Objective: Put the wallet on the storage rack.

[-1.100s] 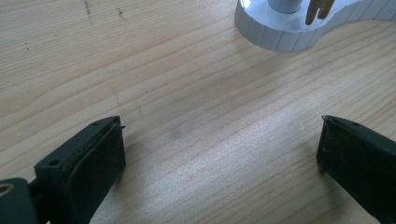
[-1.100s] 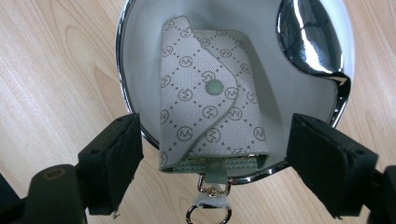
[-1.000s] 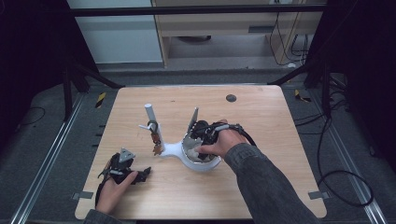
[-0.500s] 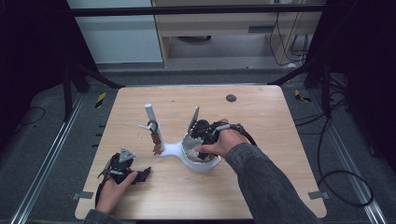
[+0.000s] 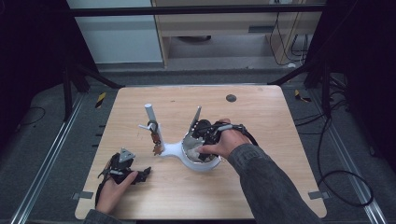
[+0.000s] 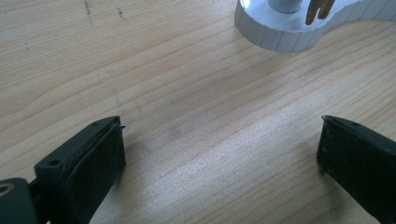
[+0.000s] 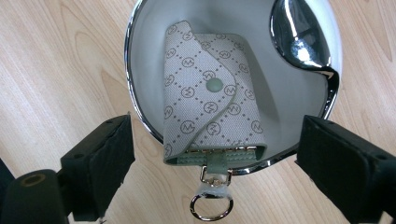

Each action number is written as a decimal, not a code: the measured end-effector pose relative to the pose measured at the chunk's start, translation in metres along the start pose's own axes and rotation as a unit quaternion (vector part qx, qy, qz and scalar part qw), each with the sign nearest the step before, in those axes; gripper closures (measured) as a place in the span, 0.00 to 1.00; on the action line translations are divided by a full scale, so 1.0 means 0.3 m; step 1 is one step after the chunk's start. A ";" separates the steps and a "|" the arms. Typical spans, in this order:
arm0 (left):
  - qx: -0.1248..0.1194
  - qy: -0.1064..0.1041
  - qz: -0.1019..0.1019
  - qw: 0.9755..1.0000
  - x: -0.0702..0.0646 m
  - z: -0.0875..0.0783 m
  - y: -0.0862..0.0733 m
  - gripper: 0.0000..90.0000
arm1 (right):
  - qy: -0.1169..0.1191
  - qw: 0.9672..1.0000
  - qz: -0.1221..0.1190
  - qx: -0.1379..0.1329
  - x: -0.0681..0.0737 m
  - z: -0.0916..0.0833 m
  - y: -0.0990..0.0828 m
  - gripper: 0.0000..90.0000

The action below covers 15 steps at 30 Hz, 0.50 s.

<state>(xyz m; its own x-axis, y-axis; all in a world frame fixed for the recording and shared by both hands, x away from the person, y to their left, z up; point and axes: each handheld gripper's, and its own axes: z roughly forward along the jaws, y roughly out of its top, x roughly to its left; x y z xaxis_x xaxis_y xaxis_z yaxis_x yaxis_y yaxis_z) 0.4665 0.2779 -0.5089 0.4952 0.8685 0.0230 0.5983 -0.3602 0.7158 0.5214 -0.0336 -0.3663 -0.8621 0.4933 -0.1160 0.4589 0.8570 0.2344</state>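
While the right tongs (image 7: pixel 212 161) hang over the white dish (image 7: pixel 149 28), their jaws have just been opening and now stand clear either side of the patterned key pouch (image 7: pixel 210 107). Pouch lies in the dish, ring end over the rim, mid-bench. Left tongs (image 6: pixel 219 154) wide open, empty, resting near the bench's front-left corner.

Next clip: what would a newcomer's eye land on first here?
Probably the patterned key pouch lying in the white chrome-rimmed dish, its key ring hanging out over the rim onto the table. The right gripper hangs open just above it, its fingers having just been opening with nothing pressed between them. The left gripper rests open on bare wood.
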 end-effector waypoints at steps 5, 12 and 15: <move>0.001 0.000 0.001 1.000 0.000 0.000 0.000 0.00 | -0.003 1.000 0.005 -0.012 0.002 -0.010 -0.016 0.09; 0.001 0.000 0.001 1.000 0.000 0.000 0.000 0.00 | -0.001 1.000 0.009 -0.029 -0.002 -0.027 -0.033 0.08; 0.001 0.000 0.001 1.000 0.000 0.000 0.000 0.00 | -0.002 0.999 0.012 -0.035 -0.003 -0.032 -0.038 0.07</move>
<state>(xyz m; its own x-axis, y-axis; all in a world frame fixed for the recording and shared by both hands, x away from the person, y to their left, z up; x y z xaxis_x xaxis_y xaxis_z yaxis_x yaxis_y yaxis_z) 0.4664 0.2780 -0.5088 0.4964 0.8678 0.0244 0.5983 -0.3623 0.7147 0.5149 -0.0453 -0.3594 -0.8503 0.5140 -0.1132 0.4629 0.8327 0.3037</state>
